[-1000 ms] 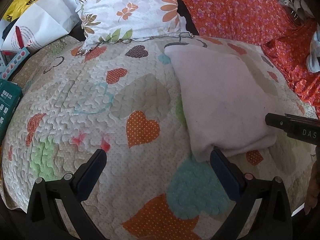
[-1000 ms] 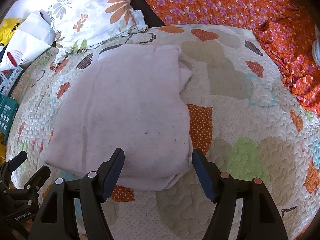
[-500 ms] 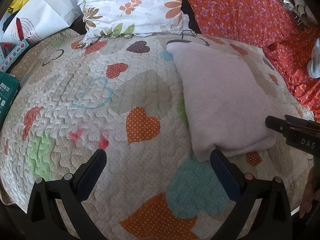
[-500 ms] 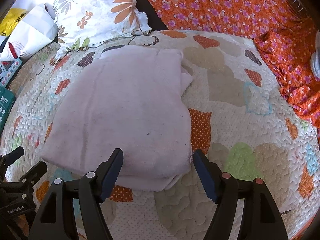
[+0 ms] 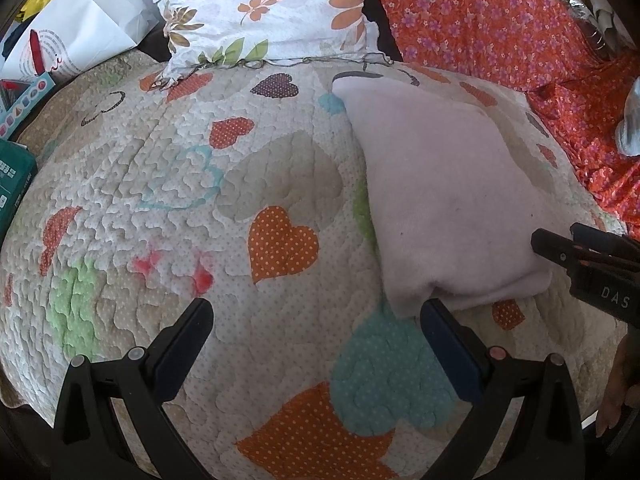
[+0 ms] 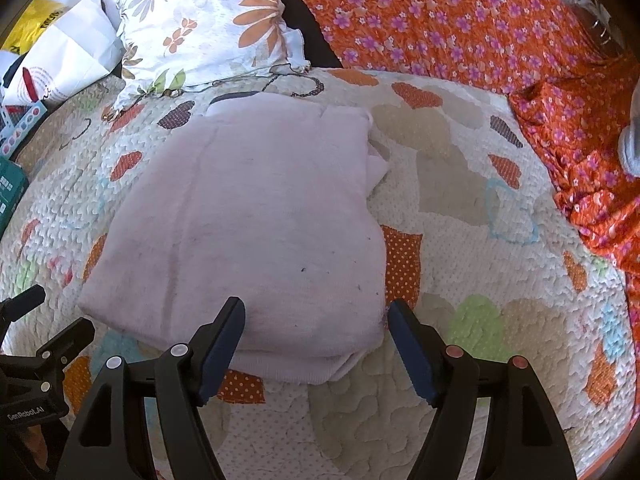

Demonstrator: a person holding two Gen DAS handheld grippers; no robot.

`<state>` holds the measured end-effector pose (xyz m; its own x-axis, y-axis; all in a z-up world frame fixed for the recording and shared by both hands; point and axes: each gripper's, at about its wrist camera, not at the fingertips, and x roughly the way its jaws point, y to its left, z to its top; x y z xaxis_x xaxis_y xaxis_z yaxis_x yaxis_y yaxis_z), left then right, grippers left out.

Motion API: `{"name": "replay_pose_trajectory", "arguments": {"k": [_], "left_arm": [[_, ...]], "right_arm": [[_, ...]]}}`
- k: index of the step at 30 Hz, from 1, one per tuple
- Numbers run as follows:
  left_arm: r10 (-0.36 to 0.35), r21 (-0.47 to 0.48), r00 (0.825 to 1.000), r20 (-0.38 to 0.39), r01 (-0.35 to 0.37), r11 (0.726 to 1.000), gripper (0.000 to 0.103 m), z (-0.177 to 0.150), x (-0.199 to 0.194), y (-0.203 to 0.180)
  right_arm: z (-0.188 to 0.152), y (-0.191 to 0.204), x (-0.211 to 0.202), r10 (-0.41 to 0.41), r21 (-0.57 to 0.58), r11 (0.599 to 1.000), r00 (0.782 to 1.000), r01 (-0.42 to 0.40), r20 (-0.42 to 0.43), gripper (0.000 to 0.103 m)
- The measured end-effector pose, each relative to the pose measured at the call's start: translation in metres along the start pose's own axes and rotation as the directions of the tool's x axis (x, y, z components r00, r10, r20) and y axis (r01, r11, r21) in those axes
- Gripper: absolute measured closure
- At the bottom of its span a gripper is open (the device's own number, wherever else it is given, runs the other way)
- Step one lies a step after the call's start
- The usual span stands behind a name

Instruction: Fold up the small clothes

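The pale pink garment (image 6: 256, 216) lies already folded in layers on the heart-patterned quilt (image 6: 460, 360) of the bed, its near edge showing at least 2 stacked layers. The right gripper (image 6: 316, 320) is held over that near edge, jaws wide and empty. The left gripper (image 5: 316, 320) is held beside the garment's left corner, jaws also wide. For another fold, every layer of a corner should be pinched together and the edge carried over evenly.
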<state>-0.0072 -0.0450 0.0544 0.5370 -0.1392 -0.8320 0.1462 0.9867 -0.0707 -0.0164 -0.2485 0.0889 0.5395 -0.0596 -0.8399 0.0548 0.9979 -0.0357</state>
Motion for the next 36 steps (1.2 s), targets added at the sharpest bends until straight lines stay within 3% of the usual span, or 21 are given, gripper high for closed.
{"name": "replay_pose_trajectory", "arguments": {"k": [36], "left_arm": [[0.013,-0.020,1.000,-0.020,-0.014,1.000,0.000,-0.0018,0.0074,0.0049]], "right_arm": [[-0.0030,0.0088,-0.0049,-0.030,-0.046,0.998,0.999,0.032,0.030,0.021]]}}
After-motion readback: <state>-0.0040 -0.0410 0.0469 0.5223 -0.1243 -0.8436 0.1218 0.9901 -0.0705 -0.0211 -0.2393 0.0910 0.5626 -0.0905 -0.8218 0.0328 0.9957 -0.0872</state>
